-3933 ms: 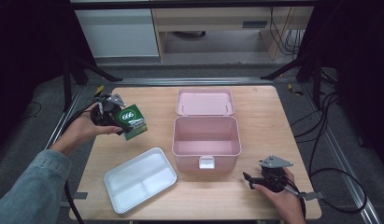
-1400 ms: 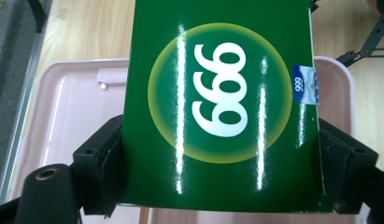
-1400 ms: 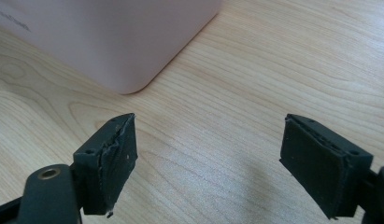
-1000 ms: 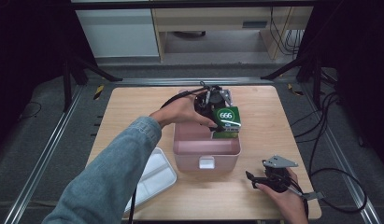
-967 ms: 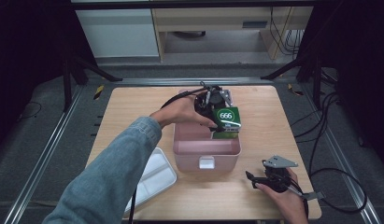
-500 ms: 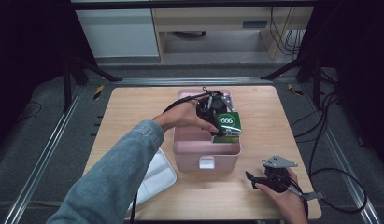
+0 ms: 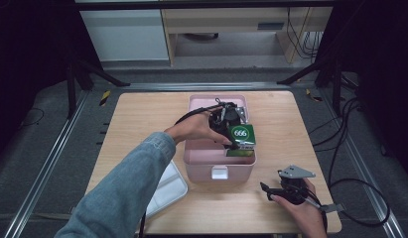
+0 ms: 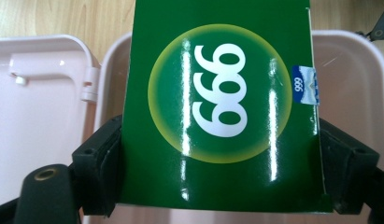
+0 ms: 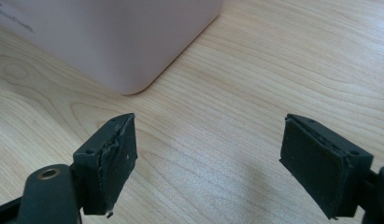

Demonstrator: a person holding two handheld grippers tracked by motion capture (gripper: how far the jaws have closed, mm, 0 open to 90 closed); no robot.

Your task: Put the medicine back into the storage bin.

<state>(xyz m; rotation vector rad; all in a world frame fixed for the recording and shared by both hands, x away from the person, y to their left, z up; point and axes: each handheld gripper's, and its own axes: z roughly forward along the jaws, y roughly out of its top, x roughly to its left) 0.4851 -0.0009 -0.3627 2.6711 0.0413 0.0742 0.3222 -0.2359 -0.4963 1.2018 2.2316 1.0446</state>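
— Green carton [image 7: 240, 135] with the white 666 mark: where is it sitting for you?

— I see it clamped between the pads of my left gripper [image 7: 235, 141], its lower end down inside the pink box [image 7: 219, 166] at the right side. That box's lid [image 7: 201, 104] lies open behind.

— And your other one?

— My right gripper [image 7: 273, 191] rests on the wooden table [image 7: 137, 119] near the box's front right corner, jaws spread wide, nothing between them. White tray [image 7: 164, 191] sits front left.
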